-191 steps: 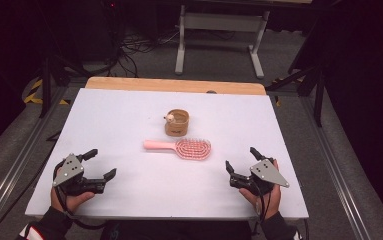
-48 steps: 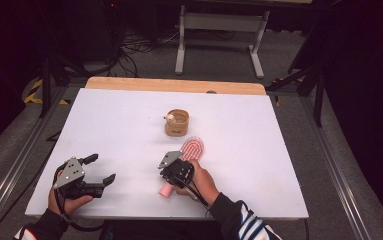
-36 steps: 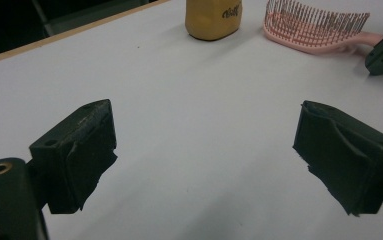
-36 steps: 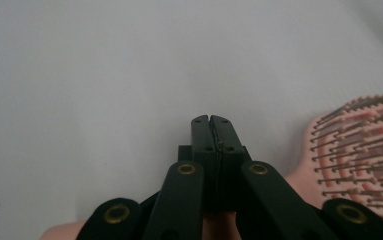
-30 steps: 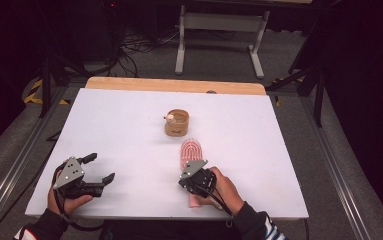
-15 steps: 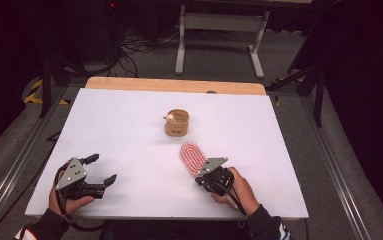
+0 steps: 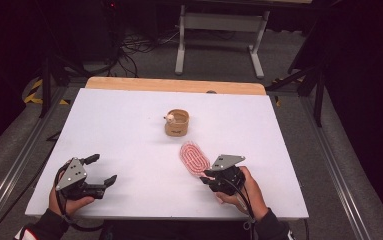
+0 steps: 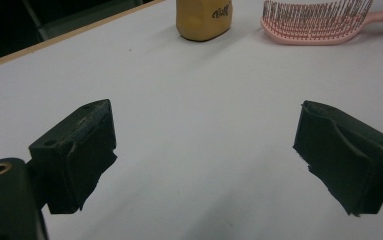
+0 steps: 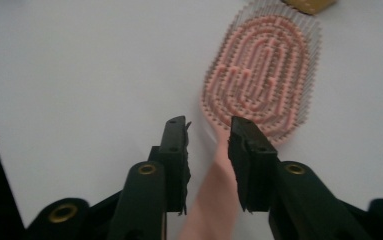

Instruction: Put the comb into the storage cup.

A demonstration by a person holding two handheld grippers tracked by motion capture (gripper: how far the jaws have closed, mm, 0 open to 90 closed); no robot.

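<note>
The right gripper [image 9: 208,131] had just been opening, its jaws slightly parted astride the pink hairbrush [image 7: 194,158] handle without clamping it. The brush's long axis ran from it toward the tan cup [image 7: 177,122]; the left gripper [image 7: 100,170] idled wide open, well apart.

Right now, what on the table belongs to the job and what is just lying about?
In the job:
- pink hairbrush, handle between the right gripper jaws, which have just been opening
- right gripper

Lying about:
- tan cup, behind the brush
- left gripper, open, holding nothing
</note>
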